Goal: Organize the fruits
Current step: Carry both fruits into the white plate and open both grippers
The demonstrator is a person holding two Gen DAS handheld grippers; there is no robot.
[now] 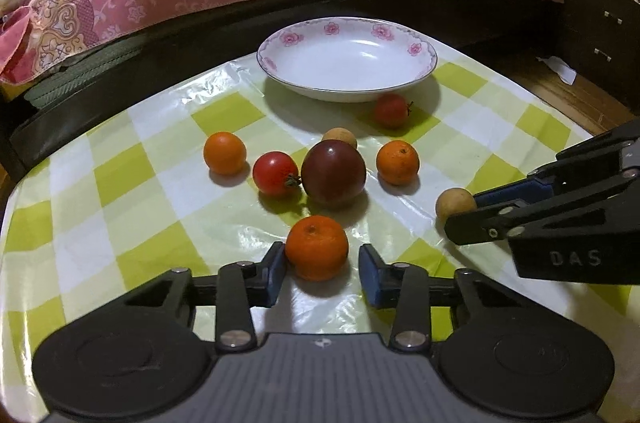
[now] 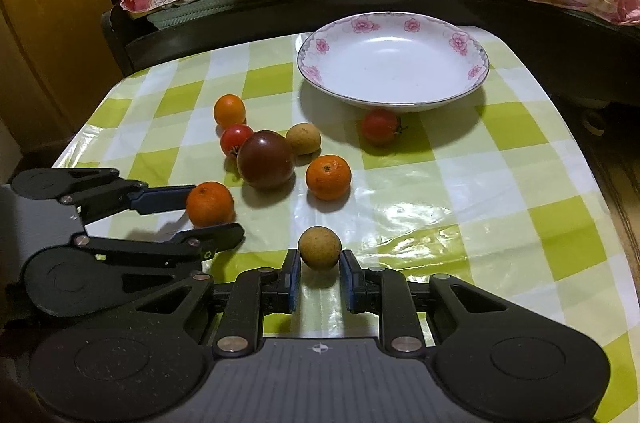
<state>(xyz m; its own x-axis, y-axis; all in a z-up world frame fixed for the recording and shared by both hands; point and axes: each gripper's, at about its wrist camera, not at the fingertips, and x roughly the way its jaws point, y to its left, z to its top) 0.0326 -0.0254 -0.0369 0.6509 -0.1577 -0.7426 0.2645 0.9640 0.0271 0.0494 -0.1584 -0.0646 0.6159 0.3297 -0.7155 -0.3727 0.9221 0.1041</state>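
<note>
The left gripper (image 1: 322, 269) sits wide apart around a round, squashy orange (image 1: 317, 247), so squeeze its sides gently.

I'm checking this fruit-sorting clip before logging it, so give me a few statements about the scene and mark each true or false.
1. The floral plate holds no fruit. True.
2. The left gripper brackets a mandarin. True.
3. The right gripper brackets a red tomato. False: a tan longan sits between its fingers.
4. The dark plum lies on the plate. False: it lies on the checkered tablecloth.
5. Three mandarins are visible. True.
</note>
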